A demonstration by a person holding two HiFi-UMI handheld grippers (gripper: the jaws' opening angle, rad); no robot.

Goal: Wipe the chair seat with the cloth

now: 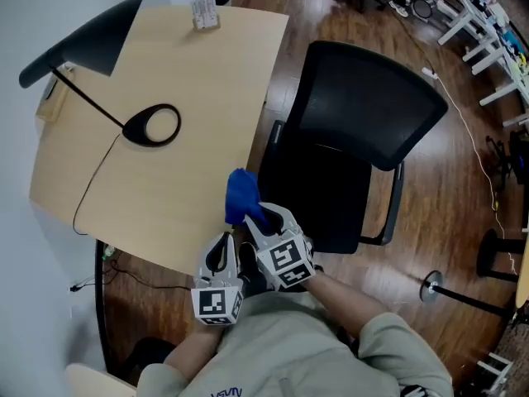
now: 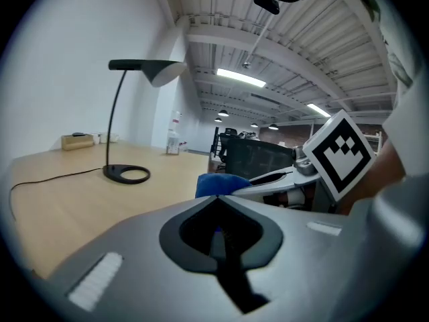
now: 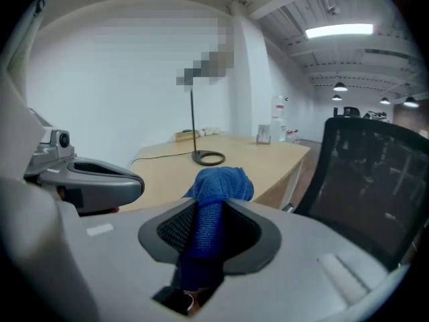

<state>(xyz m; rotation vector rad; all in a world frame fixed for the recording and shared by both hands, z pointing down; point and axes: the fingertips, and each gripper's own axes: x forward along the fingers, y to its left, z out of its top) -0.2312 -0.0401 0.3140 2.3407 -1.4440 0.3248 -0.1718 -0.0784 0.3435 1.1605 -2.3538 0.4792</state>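
Note:
A blue cloth (image 1: 241, 195) is bunched up in my right gripper (image 1: 259, 218), whose jaws are shut on it over the near right edge of the wooden desk (image 1: 182, 197). In the right gripper view the blue cloth (image 3: 219, 185) runs down between the jaws and bulges out past the tips of the right gripper (image 3: 210, 210). The black office chair has its seat (image 1: 331, 201) just right of the cloth, under a mesh back (image 1: 364, 98). My left gripper (image 1: 221, 253) sits close beside the right one, shut and holding nothing. The left gripper view shows the left gripper (image 2: 218, 200) with the cloth (image 2: 221, 182) beyond it.
A black desk lamp with a ring base (image 1: 154, 126) and a cable stands on the desk, and a small box (image 1: 204, 12) sits at its far edge. On the wooden floor to the right are a round stand base (image 1: 433, 286), cables and white furniture legs (image 1: 483, 48).

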